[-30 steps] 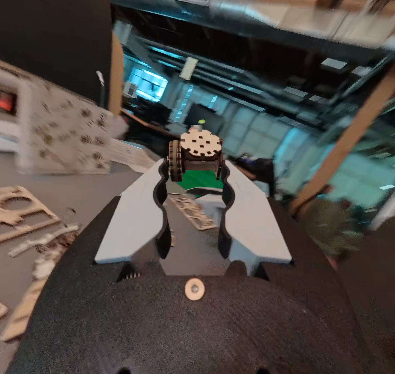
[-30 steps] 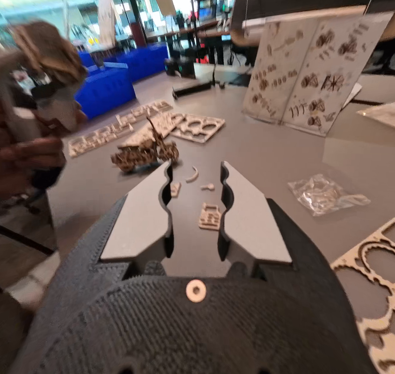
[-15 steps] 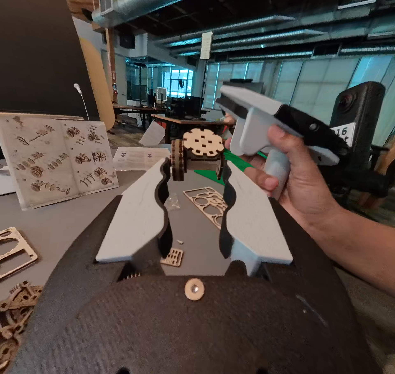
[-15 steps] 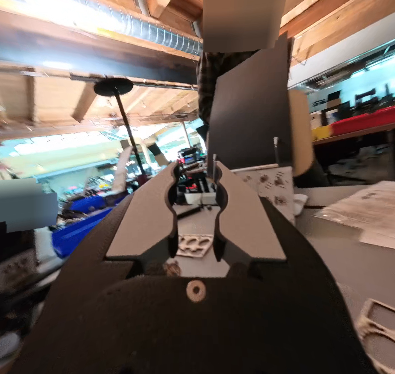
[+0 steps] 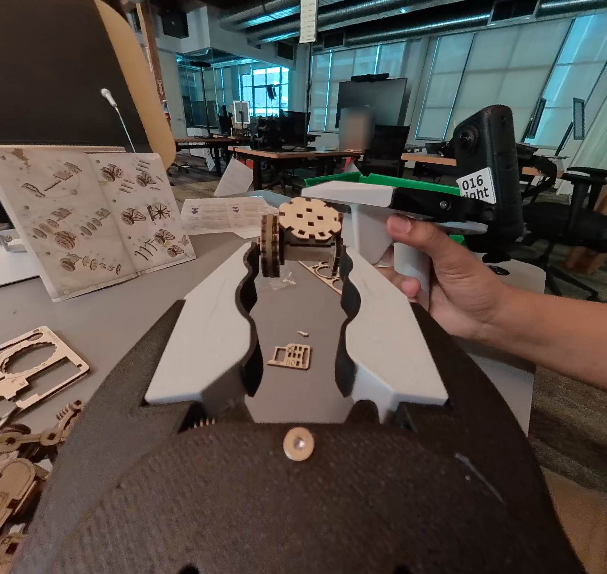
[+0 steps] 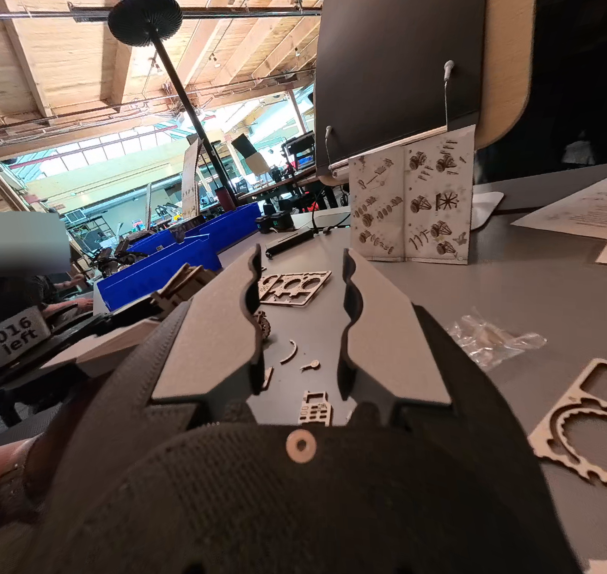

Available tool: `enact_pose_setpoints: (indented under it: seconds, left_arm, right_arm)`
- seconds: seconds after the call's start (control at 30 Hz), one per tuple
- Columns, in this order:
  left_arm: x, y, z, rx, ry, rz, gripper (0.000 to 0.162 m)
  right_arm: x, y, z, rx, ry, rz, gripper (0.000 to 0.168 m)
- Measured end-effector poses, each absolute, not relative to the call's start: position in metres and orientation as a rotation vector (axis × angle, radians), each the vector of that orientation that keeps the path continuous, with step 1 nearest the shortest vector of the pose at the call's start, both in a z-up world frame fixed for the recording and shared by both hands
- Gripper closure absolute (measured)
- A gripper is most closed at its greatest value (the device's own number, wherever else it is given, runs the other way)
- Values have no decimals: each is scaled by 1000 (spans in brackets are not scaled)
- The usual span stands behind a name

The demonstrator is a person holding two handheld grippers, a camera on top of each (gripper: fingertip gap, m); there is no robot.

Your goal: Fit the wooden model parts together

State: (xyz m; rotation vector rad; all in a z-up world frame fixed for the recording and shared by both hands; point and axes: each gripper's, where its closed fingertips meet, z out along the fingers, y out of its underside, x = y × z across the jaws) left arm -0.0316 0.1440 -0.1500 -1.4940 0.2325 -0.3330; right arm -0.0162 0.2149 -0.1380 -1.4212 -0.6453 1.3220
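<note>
The left hand-held gripper [image 5: 299, 256] grips a partly built wooden model [image 5: 300, 230] at its fingertips, raised above the grey table [image 5: 98, 312]: a stacked gear wheel sits against the left finger and a pale round slotted disc lies flat on top.

Only the left wrist view shows the right hand-held gripper [image 5: 328, 194] from outside, held by a person's hand [image 5: 450, 276], its finger tips just behind the disc; whether they touch it cannot be told. That view also shows a small flat slotted piece [image 5: 290, 356] on the table between the fingers, and an open instruction booklet [image 5: 88, 217] standing at the left.

The right wrist view shows what the other cannot: its own jaws stand apart with nothing between them. Beyond them lie a curved sliver [image 6: 290, 351], a cut-out wooden sheet [image 6: 294, 287], a crumpled clear plastic bag [image 6: 492, 340] and blue bins [image 6: 184, 256].
</note>
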Motion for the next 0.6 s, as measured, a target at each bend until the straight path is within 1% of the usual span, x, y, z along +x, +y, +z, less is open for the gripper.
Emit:
enact_pose_setpoints:
  seconds: [0.33, 0.47, 0.6]
  left_arm:
    - [-53, 149, -152, -1523, 181, -319, 116]
    - [-49, 148, -155, -1535, 264, -221, 116]
    - [-39, 140, -162, -1540, 362, -103, 115]
  right_arm:
    - [-23, 205, -144, -1416, -769, 1295, 119]
    - [-23, 180, -143, -1400, -824, 1438, 118]
    - [-8, 164, -140, -1423, -759, 1621, 116]
